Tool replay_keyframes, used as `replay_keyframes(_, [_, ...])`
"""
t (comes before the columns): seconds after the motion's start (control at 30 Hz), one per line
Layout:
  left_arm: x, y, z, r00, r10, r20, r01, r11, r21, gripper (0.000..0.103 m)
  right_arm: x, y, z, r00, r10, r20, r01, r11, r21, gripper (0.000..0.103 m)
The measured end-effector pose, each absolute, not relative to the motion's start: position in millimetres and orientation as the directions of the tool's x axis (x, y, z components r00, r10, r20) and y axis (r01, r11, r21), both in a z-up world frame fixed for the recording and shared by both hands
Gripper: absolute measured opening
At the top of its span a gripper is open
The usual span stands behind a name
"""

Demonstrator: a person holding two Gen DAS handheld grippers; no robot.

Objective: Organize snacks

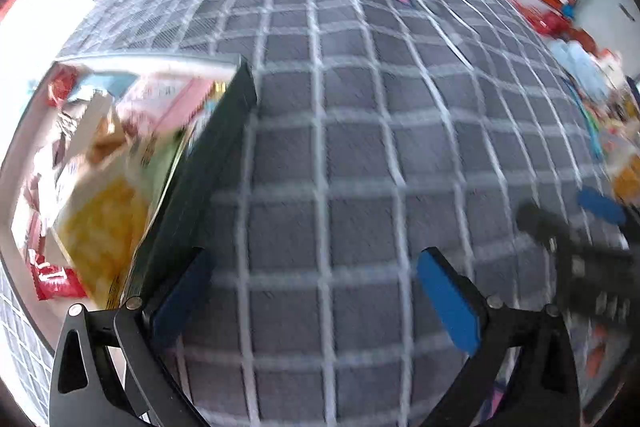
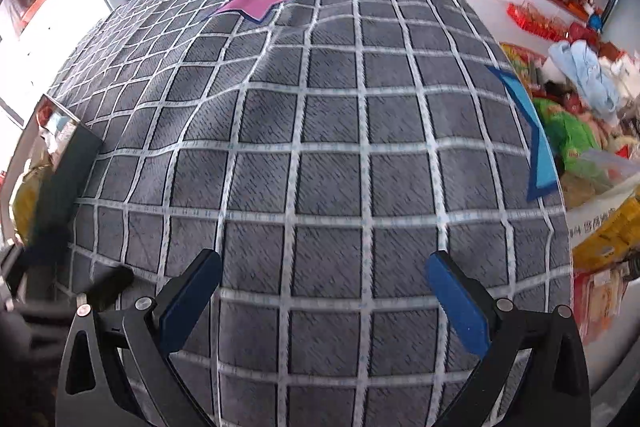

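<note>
I hold both the left hand-held gripper [image 1: 316,303] and the right hand-held gripper [image 2: 324,299] with jaws spread and empty over the checked cloth [image 2: 328,163] on the bench. The snacks [image 1: 100,211] sit packed in the bin [image 1: 208,163] at my left, its long dark wall running away from me; further packets [image 2: 604,231] lie off the cloth's right edge, orientation unclear. My main risks are the left finger catching that wall, or a blurred view causing a misjudged reach.
</note>
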State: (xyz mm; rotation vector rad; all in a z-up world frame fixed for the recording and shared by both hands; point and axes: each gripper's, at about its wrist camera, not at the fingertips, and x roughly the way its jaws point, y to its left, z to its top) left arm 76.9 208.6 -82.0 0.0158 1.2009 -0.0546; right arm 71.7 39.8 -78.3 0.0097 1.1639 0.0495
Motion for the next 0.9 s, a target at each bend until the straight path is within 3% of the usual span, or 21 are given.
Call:
replay_keyframes(0.13, [89.9, 215.6, -81.0, 0.465, 0.008, -0.885, -0.034, 0.999, -0.009, 0.103, 88.6, 54.3, -84.1, 0.457, 0.023, -0.889, -0.034, 0.999, 0.009, 0.103])
replay_keyframes(0.23, [82.7, 212.1, -81.7, 0.596, 0.049, -0.802, -0.048, 0.999, 0.025, 0.103, 92.0, 60.4, -88.6, 0.542, 0.016, -0.84, -0.074, 0.997, -0.029, 0.103])
replay_keyframes(0.33, [79.9, 211.8, -81.0, 0.595, 0.049, -0.803, -0.051, 0.998, 0.023, 0.103, 87.6, 57.1, -90.2, 0.591, 0.036, -0.806, -0.089, 0.996, -0.02, 0.103])
replay_keyframes(0.9, [80.4, 215.0, -81.2, 0.593, 0.051, -0.804, -0.062, 0.998, 0.018, 0.103, 89.2, 58.8, -88.5, 0.591, 0.032, -0.806, -0.087, 0.996, -0.024, 0.103])
